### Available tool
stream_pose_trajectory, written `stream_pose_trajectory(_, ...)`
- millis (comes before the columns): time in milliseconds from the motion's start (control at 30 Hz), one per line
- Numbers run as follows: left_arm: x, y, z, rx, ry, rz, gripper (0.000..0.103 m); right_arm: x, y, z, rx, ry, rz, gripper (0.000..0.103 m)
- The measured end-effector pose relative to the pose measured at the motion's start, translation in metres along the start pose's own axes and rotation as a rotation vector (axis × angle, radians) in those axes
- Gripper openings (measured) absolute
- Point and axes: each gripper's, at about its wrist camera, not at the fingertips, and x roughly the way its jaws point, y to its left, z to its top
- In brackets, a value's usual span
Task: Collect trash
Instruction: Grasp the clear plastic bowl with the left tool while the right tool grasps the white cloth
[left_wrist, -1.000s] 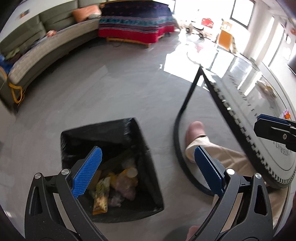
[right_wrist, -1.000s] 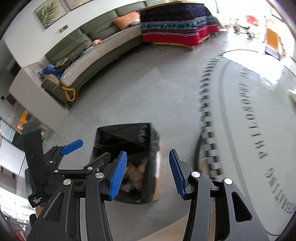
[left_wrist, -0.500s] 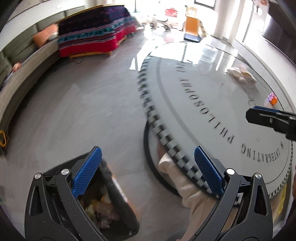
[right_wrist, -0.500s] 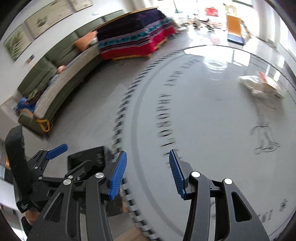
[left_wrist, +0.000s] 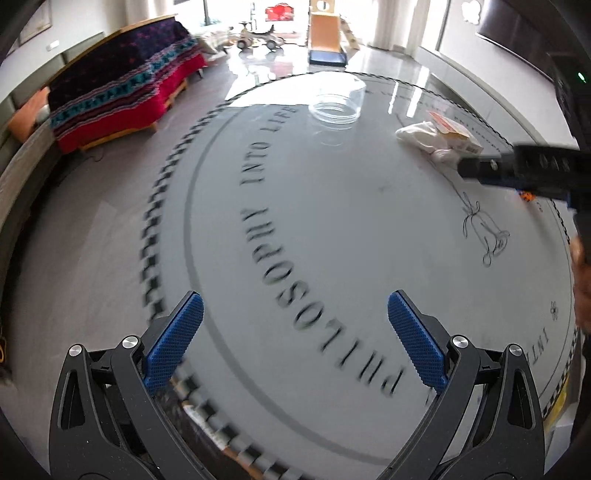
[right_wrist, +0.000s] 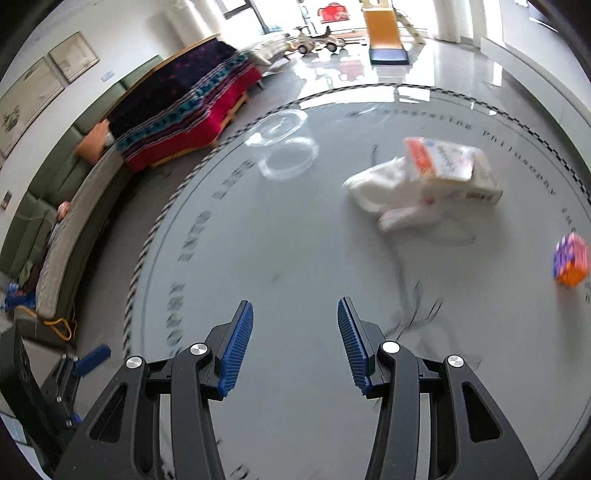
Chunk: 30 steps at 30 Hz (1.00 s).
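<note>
On the round grey table (right_wrist: 258, 240) lie a crumpled white wrapper (right_wrist: 391, 192) with a small white and orange carton (right_wrist: 448, 166) on it, and a clear plastic container (right_wrist: 286, 147) further back. The same wrapper (left_wrist: 424, 138), carton (left_wrist: 456, 133) and container (left_wrist: 338, 101) show in the left wrist view. A small orange and purple item (right_wrist: 570, 260) sits at the right. My right gripper (right_wrist: 295, 332) is open and empty, short of the wrapper. My left gripper (left_wrist: 295, 332) is open and empty over the table's near edge. The right gripper's fingers (left_wrist: 517, 168) cross the left view.
A green sofa (right_wrist: 55, 206) curves along the left wall. A bench under a red and dark patterned blanket (right_wrist: 184, 114) stands behind the table. An orange slide (right_wrist: 384, 33) and toy vehicles stand at the back. Grey floor (left_wrist: 92, 221) lies left of the table.
Both grippers have swung away from the black-lined trash bin on the floor and up over the table. The bin has left both views. Both stay open and empty.
</note>
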Motion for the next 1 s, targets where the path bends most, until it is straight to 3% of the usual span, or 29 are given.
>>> stream_pose_trajectory(233, 0.048, -0.009, 0.067, -0.011, 0.011, -0.005, 0.097, 0.033, -0.025, 0.053, -0.014, 0.011, -0.08, 0.049)
stream_pose_trajectory(467, 0.093, -0.027, 0.134, 0.028, -0.006, 0.004, 0.097, 0.076, -0.035, 0.08, -0.066, 0.051, -0.173, 0.049)
stream_pose_trajectory(700, 0.12, -0.032, 0.165, 0.021, -0.011, -0.001, 0.097, 0.106, -0.048, 0.088, -0.127, 0.078, -0.238, 0.049)
stream_pose_trajectory(733, 0.122, -0.033, 0.168, 0.023, -0.018, 0.008, 0.097, 0.107, -0.048, 0.089, -0.137, 0.073, -0.249, 0.04)
stream_pose_trajectory(767, 0.125, -0.034, 0.172, 0.023, -0.021, 0.018, 0.097, 0.106, -0.049, 0.089, -0.137, 0.066, -0.263, 0.024)
stream_pose_trajectory(800, 0.127, -0.034, 0.175, 0.021, -0.021, 0.019, 0.097, 0.105, -0.051, 0.09, -0.134, 0.063, -0.26, 0.019)
stream_pose_trajectory(1000, 0.141, -0.047, 0.2, 0.005, -0.035, -0.015, 0.097, 0.09, -0.067, 0.093, -0.048, 0.049, -0.13, 0.016)
